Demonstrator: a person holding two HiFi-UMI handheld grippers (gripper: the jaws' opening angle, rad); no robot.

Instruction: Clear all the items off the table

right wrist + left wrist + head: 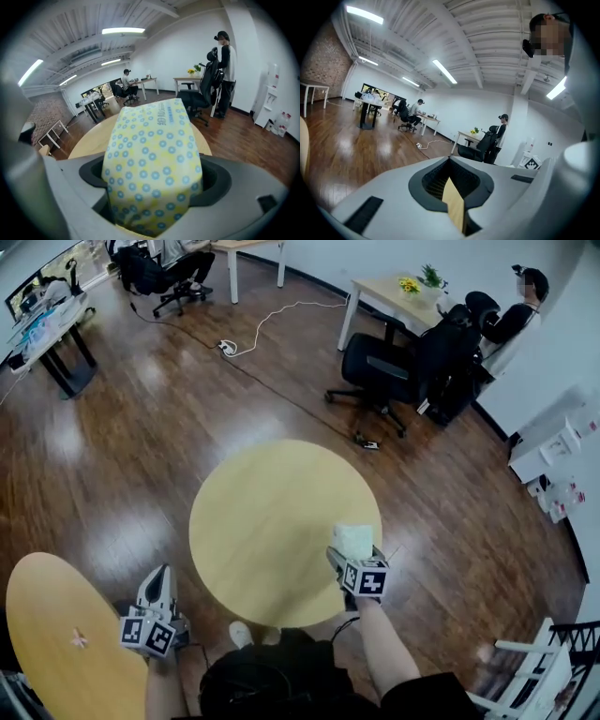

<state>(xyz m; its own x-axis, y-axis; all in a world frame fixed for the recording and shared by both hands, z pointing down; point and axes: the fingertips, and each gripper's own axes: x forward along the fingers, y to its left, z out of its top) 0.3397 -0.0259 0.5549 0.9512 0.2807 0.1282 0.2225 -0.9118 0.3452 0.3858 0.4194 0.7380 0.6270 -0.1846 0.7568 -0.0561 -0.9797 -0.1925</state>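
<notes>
My right gripper is shut on a soft tissue pack, pale yellow with blue dots, over the near right edge of the round yellow table. In the right gripper view the tissue pack fills the space between the jaws and bulges out past them. The table top shows nothing else on it. My left gripper hangs lower left, off the table and over the floor, its jaws together with nothing in them. In the left gripper view the left gripper points out across the room.
A second round table at lower left carries a small pale object. Beyond the table stand a black office chair, a desk with flowers and a person. A power strip with cable lies on the wood floor.
</notes>
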